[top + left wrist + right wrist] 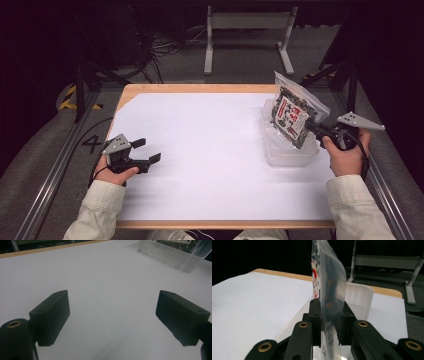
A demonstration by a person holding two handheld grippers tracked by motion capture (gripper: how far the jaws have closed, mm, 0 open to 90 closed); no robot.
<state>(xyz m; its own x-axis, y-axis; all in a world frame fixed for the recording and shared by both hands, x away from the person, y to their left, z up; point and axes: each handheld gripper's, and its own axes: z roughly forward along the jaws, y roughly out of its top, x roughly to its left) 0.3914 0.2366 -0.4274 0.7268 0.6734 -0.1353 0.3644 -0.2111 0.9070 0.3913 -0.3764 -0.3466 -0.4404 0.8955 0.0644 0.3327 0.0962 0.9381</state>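
Clear plastic pouch with a dark, red-and-white printed pack inside (292,114) is up on edge in my right hand-held gripper (311,125), pinched at its lower corner. It sits over the translucent plastic bin (289,156) at the right side of the white-covered table (210,150), bottom edge inside or just above the rim; I can't tell which. My read: I hold it upright so it goes into the bin narrow edge first, or comes out of it the same way.

Left hand-held gripper (149,151) is parked low at the left of the table, jaws spread wide, nothing between them. It's well apart from the bin, so it stays out of the right hand's way.

View differences:
- High view gives the layout: pouch leaning, bin under it, both hands and sleeves.
- Right gripper view shows the grip itself: both pads (315,315) pressed flat on the pouch (329,285), film bulging between them, bin wall (359,300) just behind.
- Left gripper view confirms bare white table (105,290) between the open jaws, with the bin (172,257) far off at the top right corner.
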